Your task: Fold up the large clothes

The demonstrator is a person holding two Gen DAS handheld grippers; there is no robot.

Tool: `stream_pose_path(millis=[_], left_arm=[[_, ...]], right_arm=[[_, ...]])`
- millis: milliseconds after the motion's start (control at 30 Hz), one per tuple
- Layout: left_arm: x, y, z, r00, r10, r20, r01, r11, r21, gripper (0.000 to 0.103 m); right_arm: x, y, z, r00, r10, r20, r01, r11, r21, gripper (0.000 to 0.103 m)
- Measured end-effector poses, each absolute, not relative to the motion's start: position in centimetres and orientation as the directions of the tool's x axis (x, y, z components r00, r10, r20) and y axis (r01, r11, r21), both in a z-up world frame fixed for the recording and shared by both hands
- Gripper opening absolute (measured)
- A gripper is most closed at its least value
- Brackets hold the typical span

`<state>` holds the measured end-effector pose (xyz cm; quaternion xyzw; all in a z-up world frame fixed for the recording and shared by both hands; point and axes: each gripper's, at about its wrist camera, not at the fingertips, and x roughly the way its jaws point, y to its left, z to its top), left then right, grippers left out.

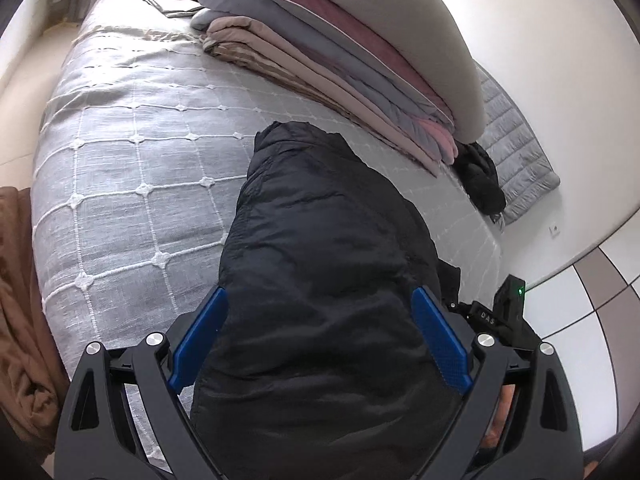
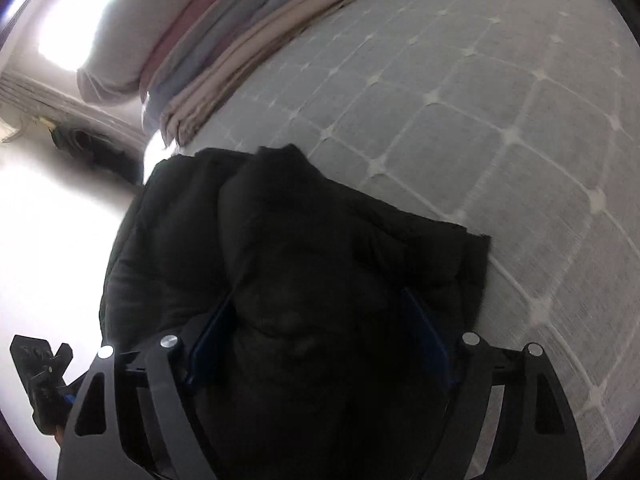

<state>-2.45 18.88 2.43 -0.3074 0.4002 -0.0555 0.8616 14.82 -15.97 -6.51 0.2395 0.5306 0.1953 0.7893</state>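
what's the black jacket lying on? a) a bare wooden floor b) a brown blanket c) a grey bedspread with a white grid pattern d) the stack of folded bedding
c: the black jacket lies on the grey bedspread with white stitched squares; the stack of folded bedding sits apart, further back on the bed.

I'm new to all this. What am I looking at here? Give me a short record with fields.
place: a bed under a grey quilted bedspread
garment: a black padded jacket, bunched up on the bed
left gripper: jaws wide, the jacket bulging between its blue pads
right gripper: jaws wide, the jacket between them
beside it: a stack of folded blankets along the wall
also: a dark garment lies past the stack's end
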Motion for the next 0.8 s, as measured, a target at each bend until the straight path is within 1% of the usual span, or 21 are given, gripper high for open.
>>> stream_pose_path(millis=[100, 167, 200, 267, 333, 400, 500, 533, 567, 600, 633, 733, 800], left_arm=[[-2.5, 18.6, 2.5, 0.674, -0.342, -0.655, -0.146, 0.807, -0.572, 0.089], [-2.6, 18.6, 2.6, 0.678, -0.34, -0.652, -0.148, 0.805, -0.574, 0.089], [-2.6, 18.5, 2.6, 0.679, -0.34, -0.65, -0.149, 0.804, -0.576, 0.089], [-2.6, 18.5, 2.5, 0.681, -0.339, -0.649, -0.151, 0.802, -0.577, 0.089], [-2.5, 18.5, 2.3, 0.677, -0.34, -0.653, -0.154, 0.802, -0.577, 0.089], [-2.5, 18.4, 2.2, 0.674, -0.339, -0.657, -0.156, 0.803, -0.575, 0.089], [-2.6, 18.4, 2.3, 0.677, -0.336, -0.655, -0.158, 0.803, -0.574, 0.089], [-2.6, 18.4, 2.4, 0.678, -0.335, -0.654, -0.158, 0.802, -0.575, 0.089], [-2.6, 18.3, 2.4, 0.678, -0.337, -0.653, -0.157, 0.802, -0.576, 0.089], [-2.5, 18.3, 2.4, 0.676, -0.338, -0.655, -0.155, 0.803, -0.575, 0.089], [-2.4, 18.3, 2.3, 0.674, -0.338, -0.656, -0.155, 0.804, -0.574, 0.089], [-2.3, 18.2, 2.2, 0.667, -0.342, -0.662, -0.149, 0.809, -0.568, 0.089], [-2.3, 18.0, 2.2, 0.668, -0.328, -0.669, -0.15, 0.821, -0.552, 0.089]], right_arm=[[13.3, -16.2, -4.3, 0.414, 0.519, -0.748, -0.092, 0.841, 0.532, 0.08], [12.2, -17.1, -2.3, 0.482, 0.494, -0.724, -0.107, 0.853, 0.511, 0.08], [11.8, -17.7, -1.3, 0.511, 0.482, -0.711, -0.106, 0.857, 0.505, 0.08], [11.6, -18.8, -0.1, 0.549, 0.454, -0.702, -0.085, 0.865, 0.494, 0.085], [12.3, -19.3, 0.2, 0.548, 0.437, -0.713, -0.06, 0.871, 0.487, 0.085], [12.9, -18.9, 0.1, 0.544, 0.43, -0.72, -0.068, 0.878, 0.473, 0.085], [14.1, -17.3, -0.9, 0.528, 0.325, -0.785, -0.066, 0.937, 0.343, 0.085], [14.9, -16.9, -2.0, 0.503, 0.27, -0.821, -0.051, 0.957, 0.284, 0.089], [15.6, -16.7, -2.7, 0.483, 0.246, -0.841, -0.046, 0.966, 0.256, 0.091], [15.9, -16.7, -3.6, 0.465, 0.225, -0.856, -0.04, 0.971, 0.234, 0.096], [16.4, -16.7, -4.8, 0.441, 0.2, -0.875, -0.029, 0.978, 0.209, 0.096], [15.9, -17.7, -5.8, 0.422, 0.201, -0.884, -0.006, 0.976, 0.219, 0.096], [15.1, -18.1, -5.0, 0.441, 0.202, -0.874, -0.007, 0.975, 0.222, 0.096]])
